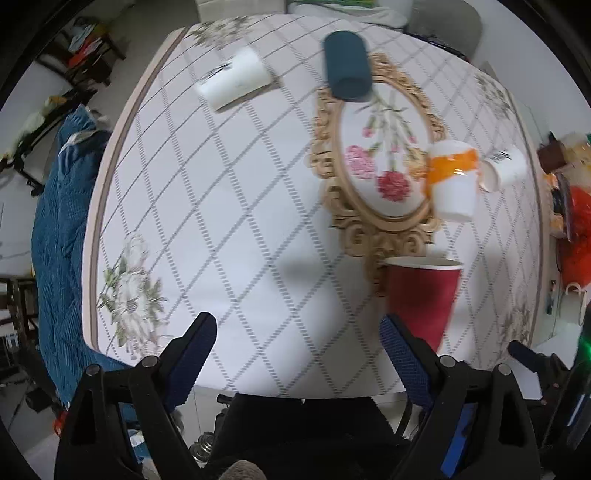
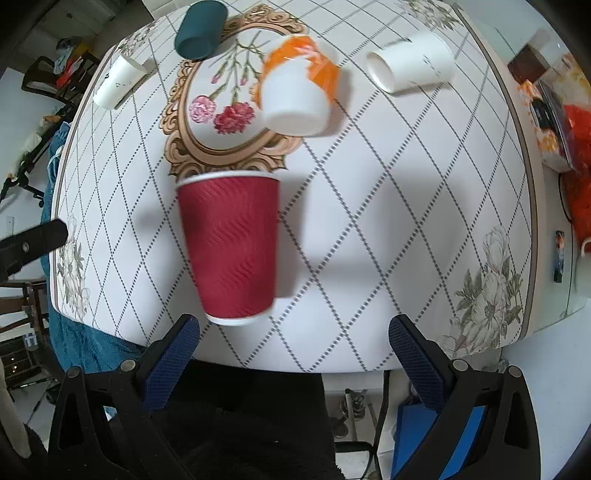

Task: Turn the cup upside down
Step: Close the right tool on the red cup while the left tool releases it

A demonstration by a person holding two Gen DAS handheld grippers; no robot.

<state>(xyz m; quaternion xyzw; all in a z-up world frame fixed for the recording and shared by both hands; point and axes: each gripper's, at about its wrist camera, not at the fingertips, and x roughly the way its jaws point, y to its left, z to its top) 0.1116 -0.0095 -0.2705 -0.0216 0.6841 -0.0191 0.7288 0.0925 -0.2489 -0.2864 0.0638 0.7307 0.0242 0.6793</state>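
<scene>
A red ripple-wall paper cup (image 2: 231,247) stands upright, rim up, on the table (image 2: 369,229) near its front edge, just in front of the printed oval flower frame (image 2: 221,92). The right gripper (image 2: 293,328) hangs over the near edge with its jaws spread wide and nothing between them; the cup sits just beyond its left fingertip, to the left of the gap. The left gripper (image 1: 299,325) is likewise released and empty; in its view the same cup (image 1: 421,295) stands beyond its right finger (image 1: 402,354), at the right. Farther back, an orange-banded white cup (image 2: 299,92) stands upside down, a white paper cup (image 2: 410,66) lies on its side at far right, another white cup (image 2: 118,81) stands inverted at far left, and a dark teal cup (image 2: 201,29) lies at the far edge.
</scene>
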